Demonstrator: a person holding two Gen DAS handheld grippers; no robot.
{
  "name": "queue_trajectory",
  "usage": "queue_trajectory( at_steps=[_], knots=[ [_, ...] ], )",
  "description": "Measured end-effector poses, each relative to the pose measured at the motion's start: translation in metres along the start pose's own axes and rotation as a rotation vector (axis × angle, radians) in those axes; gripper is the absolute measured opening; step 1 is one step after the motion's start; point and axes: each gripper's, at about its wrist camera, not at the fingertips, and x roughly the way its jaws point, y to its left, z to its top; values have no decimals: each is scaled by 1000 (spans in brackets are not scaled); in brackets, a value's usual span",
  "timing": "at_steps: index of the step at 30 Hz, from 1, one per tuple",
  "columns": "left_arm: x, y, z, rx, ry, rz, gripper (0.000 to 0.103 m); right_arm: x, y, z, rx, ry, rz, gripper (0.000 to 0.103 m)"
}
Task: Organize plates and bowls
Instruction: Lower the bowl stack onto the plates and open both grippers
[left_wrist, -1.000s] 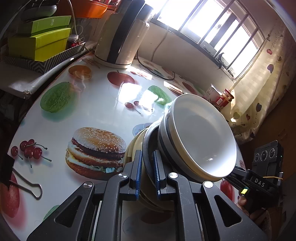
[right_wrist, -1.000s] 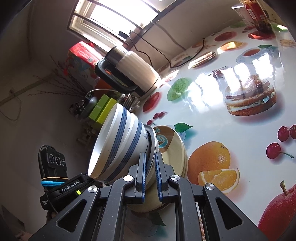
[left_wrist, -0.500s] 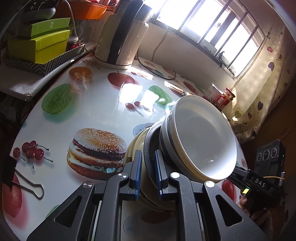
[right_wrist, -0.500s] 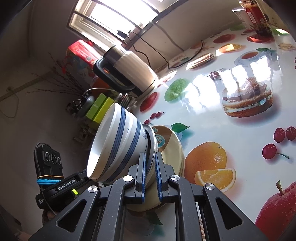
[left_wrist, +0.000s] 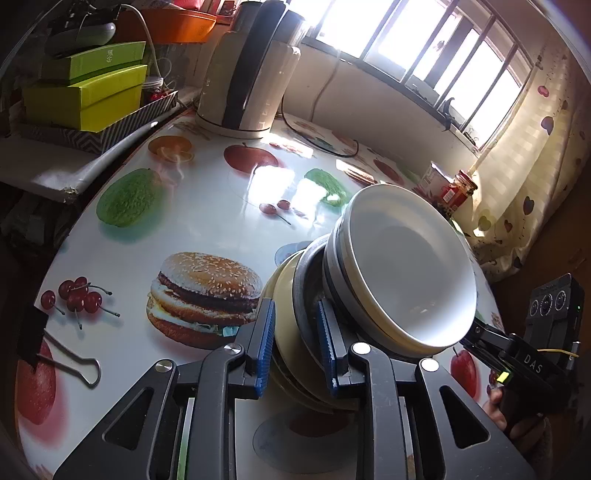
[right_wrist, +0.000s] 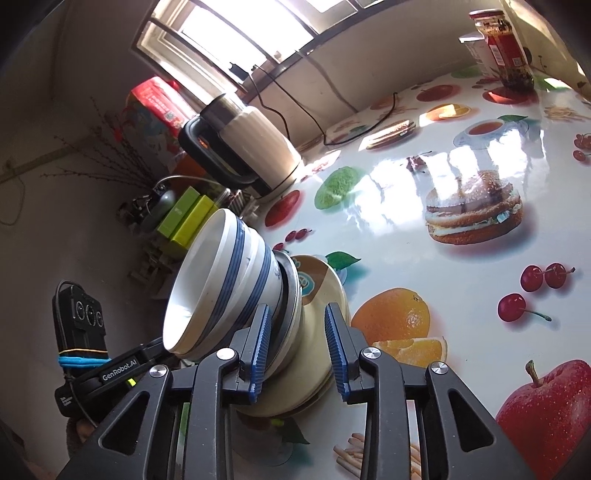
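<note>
Around stacked dishes (left_wrist: 373, 295), both grippers' opening fingers (left_wrist: 264, 343)

- My left gripper (left_wrist: 295, 345) is opening its jaws, the stacked plates (left_wrist: 286, 332) between the blue pads.
- A white bowl (left_wrist: 406, 269) tops the stack.
- Kettle (left_wrist: 251, 70) stands far across the table (left_wrist: 207, 221).
</note>
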Motion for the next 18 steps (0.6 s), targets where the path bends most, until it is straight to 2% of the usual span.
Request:
queue_trajectory(
  at_steps=[8, 18],
  knots=[
    [-9, -4, -2, 14, -9, 20, 28, -8, 5, -4, -10, -14, -20, 43],
    [-30, -12, -11, 62, -63, 90, 29, -21, 16, -11, -43, -32, -64, 50]
  ],
)
